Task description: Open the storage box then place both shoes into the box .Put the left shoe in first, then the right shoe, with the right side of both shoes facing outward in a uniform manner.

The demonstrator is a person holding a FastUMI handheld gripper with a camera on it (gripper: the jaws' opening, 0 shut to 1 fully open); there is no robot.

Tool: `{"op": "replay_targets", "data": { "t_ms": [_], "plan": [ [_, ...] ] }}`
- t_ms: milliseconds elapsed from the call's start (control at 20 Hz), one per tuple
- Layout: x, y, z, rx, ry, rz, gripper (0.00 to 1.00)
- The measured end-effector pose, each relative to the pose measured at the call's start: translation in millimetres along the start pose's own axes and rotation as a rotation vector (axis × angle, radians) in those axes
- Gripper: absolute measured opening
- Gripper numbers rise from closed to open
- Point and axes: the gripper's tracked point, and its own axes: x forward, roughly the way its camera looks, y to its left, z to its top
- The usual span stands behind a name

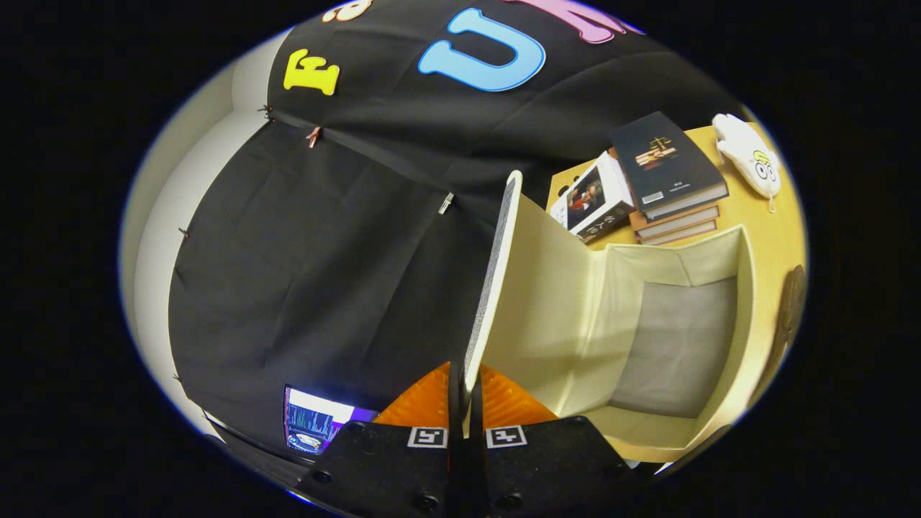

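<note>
The gripper (464,403) pinches the thin raised lid (496,273) of the cream fabric storage box (745,288), both fingers pressed on its edge. Right of it, the box stands open; the fingers hide its near corner. Stacked books (669,180) lie far behind it.

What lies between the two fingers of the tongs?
In the gripper view, the raised lid of the storage box lies between the fingers of the tongs, which are shut on the lid's edge.
</note>
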Motion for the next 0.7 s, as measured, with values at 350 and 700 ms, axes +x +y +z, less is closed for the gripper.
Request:
{"op": "replay_targets", "data": {
  "t_ms": [350, 700],
  "plan": [
    [56.0, 11.9, -16.1, -0.020, 0.039, -0.021, 0.05],
    [67.2, 10.2, -11.1, -0.039, 0.016, -0.038, 0.27]
  ]
}}
